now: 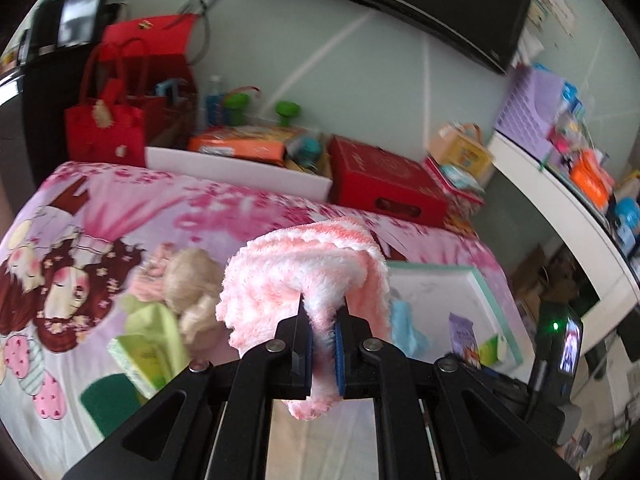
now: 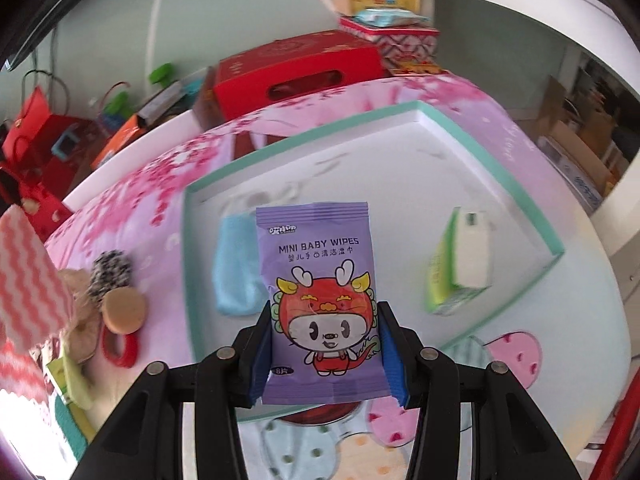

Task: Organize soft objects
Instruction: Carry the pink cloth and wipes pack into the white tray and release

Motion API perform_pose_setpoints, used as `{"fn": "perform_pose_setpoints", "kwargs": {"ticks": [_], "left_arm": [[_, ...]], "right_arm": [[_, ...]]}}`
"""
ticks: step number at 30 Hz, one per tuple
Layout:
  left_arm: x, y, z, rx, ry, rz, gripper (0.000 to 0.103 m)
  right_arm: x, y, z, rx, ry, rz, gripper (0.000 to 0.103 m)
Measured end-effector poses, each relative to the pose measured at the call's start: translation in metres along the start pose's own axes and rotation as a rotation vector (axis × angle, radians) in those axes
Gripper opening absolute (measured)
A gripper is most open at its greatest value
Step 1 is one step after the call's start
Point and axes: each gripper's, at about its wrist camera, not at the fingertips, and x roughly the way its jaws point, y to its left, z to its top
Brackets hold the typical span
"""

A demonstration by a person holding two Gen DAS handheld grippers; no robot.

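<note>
Pink-and-white fleece: a fluffy cloth (image 1: 308, 280) is clamped in the left gripper (image 1: 323, 344), jaws pressed together on a fold; the rest flops over the fingertips and hides what lies straight ahead.
Purple packet: the right gripper (image 2: 324, 354) grasps a baby wipes pack (image 2: 320, 300) by its side edges, held upright over the near edge of the tray (image 2: 556, 240).
Tray contents: a light blue cloth (image 2: 234, 276) near the left edge, partly behind the pack; a green-and-white tissue pack (image 2: 460, 264) toward the right edge.
Bedspread: the pink printed bedspread (image 1: 120, 208) carries the tray.
Left of the tray: a blurred heap, beige plush (image 1: 192, 284), green packet (image 1: 152, 344); details hard to make out.
Far edge: a red box (image 2: 296, 72), motion-blurred.
</note>
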Motion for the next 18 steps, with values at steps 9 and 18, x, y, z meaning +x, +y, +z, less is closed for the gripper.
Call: {"fn": "perform_pose_setpoints", "kwargs": {"ticks": [9,18], "left_arm": [[0.045,-0.069,0.004,0.123,0.105,-0.086,0.008],[0.112,-0.119,0.005,0.210,0.168,-0.142,0.008]], "right_arm": [[0.011,-0.031,0.015,0.066,-0.015,-0.086,0.050],[0.017,-0.042,0.030,0.098,-0.070,-0.092,0.050]]}}
